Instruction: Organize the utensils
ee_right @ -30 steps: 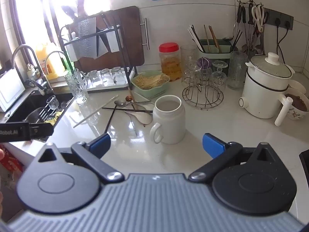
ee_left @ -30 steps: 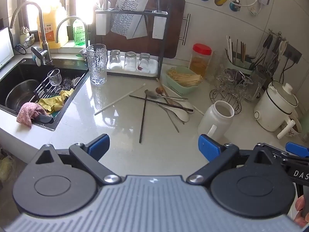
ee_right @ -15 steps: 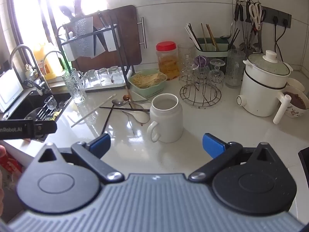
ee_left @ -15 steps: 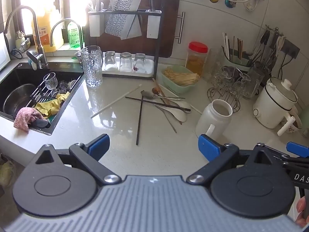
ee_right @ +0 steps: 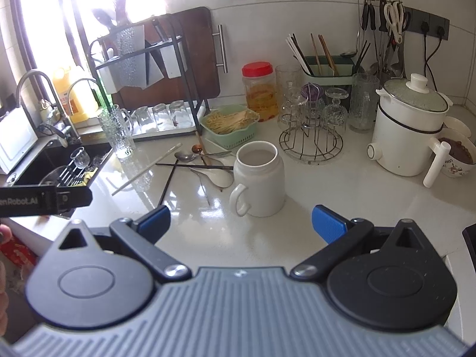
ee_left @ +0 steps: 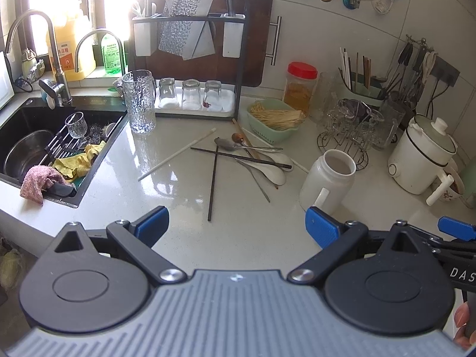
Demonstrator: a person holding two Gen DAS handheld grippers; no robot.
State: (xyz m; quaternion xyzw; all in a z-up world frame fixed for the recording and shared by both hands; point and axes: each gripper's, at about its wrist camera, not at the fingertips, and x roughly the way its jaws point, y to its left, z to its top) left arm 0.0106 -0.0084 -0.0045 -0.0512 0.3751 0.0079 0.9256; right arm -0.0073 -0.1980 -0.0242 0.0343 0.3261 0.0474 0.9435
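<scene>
Loose utensils lie crossed on the pale counter: two dark chopsticks (ee_left: 212,178) (ee_right: 168,183), a white chopstick (ee_left: 175,155) (ee_right: 145,169), a metal spoon (ee_left: 227,144) (ee_right: 186,156), a white ceramic spoon (ee_left: 272,172) (ee_right: 218,177) and a wooden-handled spoon (ee_left: 238,137). An empty white mug-shaped jar (ee_left: 328,183) (ee_right: 258,178) stands upright to their right. My left gripper (ee_left: 236,223) hangs open over the counter's front, short of the utensils. Open too, my right gripper (ee_right: 241,221) hovers just in front of the jar. Neither holds anything.
A black sink (ee_left: 44,148) with cloths and a glass lies left. A tall glass (ee_left: 139,101), a black rack with cups (ee_left: 193,98), a green basket (ee_left: 273,122), a red-lidded jar (ee_left: 299,89), a wire glass stand (ee_right: 311,136), a utensil caddy (ee_right: 324,65) and a white cooker (ee_right: 407,128) line the back.
Both grippers have shifted slightly; the counter scene sits a little lower-left in the left wrist view. Nothing was grasped and the utensils have not moved.
</scene>
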